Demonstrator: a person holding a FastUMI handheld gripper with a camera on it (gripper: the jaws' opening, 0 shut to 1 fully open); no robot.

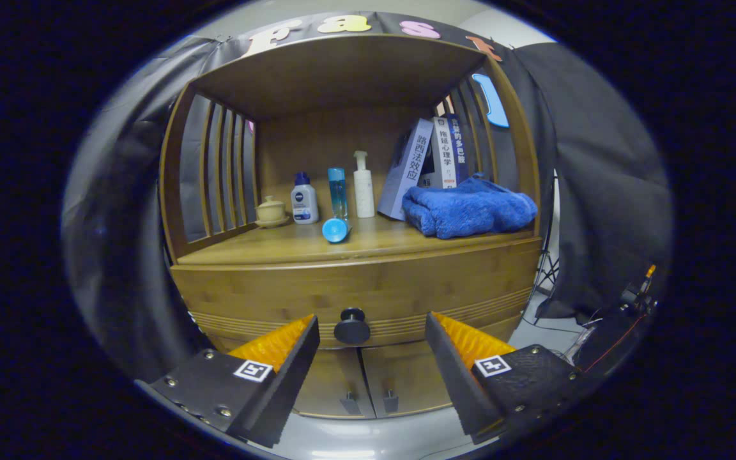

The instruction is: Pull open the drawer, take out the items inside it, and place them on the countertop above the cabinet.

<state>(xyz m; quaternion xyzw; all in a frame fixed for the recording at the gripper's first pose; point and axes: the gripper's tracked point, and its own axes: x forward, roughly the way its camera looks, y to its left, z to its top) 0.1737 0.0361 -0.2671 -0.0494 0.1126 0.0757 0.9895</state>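
Note:
A wooden cabinet stands ahead of me with its drawer (355, 297) closed flush under the countertop (291, 246). The drawer's round dark knob (351, 326) sits level with my fingertips, a short way beyond them and a little left of the middle of the gap. My gripper (371, 329) is open wide, and nothing lies between the fingers (278, 345). What the drawer holds is hidden.
On the countertop stand a small lidded cup (271, 211), a white-and-blue bottle (304, 199), a tall blue bottle (337, 191), a white pump bottle (363, 186), books (429, 160) and a folded blue towel (467, 207). A blue tube (336, 229) lies near the front edge. Two cabinet doors (368, 383) sit below the drawer.

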